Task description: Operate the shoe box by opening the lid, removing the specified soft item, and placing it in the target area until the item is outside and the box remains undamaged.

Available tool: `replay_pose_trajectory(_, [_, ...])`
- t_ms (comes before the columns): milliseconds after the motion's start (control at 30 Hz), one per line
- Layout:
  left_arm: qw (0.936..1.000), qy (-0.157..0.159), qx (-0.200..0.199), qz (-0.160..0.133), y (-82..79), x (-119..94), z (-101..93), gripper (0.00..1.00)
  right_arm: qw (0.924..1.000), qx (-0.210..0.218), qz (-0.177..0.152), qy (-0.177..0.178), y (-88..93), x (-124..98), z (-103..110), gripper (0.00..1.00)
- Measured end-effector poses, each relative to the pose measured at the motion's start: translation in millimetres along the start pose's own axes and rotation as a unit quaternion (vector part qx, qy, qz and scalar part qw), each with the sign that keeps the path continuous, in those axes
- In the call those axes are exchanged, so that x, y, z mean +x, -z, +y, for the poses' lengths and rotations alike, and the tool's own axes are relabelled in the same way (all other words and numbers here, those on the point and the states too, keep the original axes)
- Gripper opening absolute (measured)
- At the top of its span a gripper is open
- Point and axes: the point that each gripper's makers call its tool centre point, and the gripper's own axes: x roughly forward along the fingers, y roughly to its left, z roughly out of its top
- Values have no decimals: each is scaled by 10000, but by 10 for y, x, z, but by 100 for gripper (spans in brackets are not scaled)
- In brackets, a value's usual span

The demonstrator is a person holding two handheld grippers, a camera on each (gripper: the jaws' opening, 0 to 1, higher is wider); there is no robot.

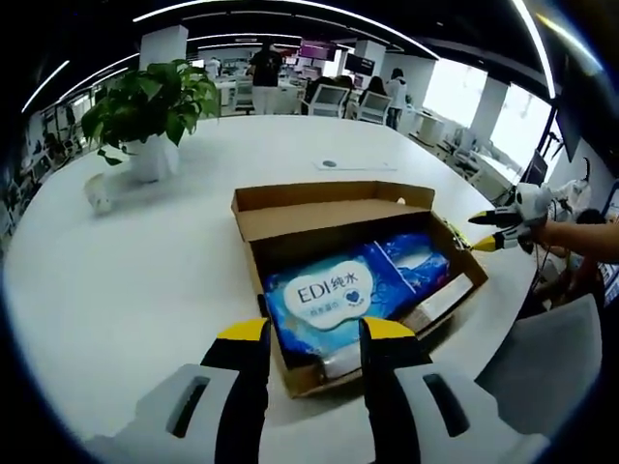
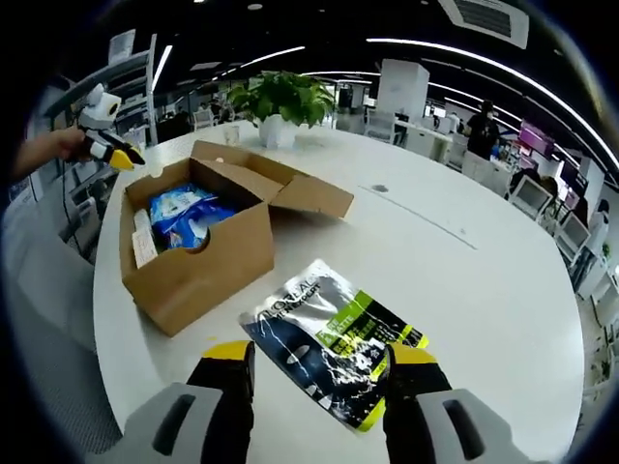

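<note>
The brown cardboard shoe box stands open on the white table, its lid folded back flat. Inside lie a blue EDI wipes pack and a second blue pack. My left gripper is open, with its yellow tips over the box's near wall. My right gripper shows beside the box's right corner, held by a hand. In the right gripper view the box is at the left and a silver, black and green soft pack lies flat on the table. My right gripper stands open around its near end.
A potted plant in a white pot stands on the far side of the round table. A small dark disc is set in the tabletop behind the box. Office chairs and people are in the background. The table edge runs close to the box.
</note>
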Motion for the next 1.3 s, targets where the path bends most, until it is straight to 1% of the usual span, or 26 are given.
replay_pose_trajectory(100, [10000, 34, 40, 25, 3, 33, -20, 37, 10000, -19, -67, -59, -103, -7, 88, 50])
replay_pose_trajectory(367, [9998, 140, 161, 37, -27, 100, -80, 37, 9990, 50, -397, -207, -471, 2, 339, 48])
replay_pose_trajectory(567, [9994, 209, 263, 78, -36, 138, -90, 37, 9980, -30, -518, -356, -657, 54, 541, 47])
replay_pose_trajectory(633, [9993, 217, 279, 84, -39, 146, -89, 37, 9977, -18, -538, -400, -689, 85, 588, 47])
replay_pose_trajectory(933, [9991, 253, 321, 116, -31, 181, -87, 37, 9954, -22, -618, -731, -826, 294, 925, 42])
replay_pose_trajectory(1167, [9991, 255, 321, 133, -7, 192, -102, 38, 9938, -12, -577, -953, -859, 415, 1139, 38])
replay_pose_trajectory(1300, [9990, 258, 337, 159, 19, 193, -110, 38, 9925, 37, -566, -1079, -872, 472, 1247, 34])
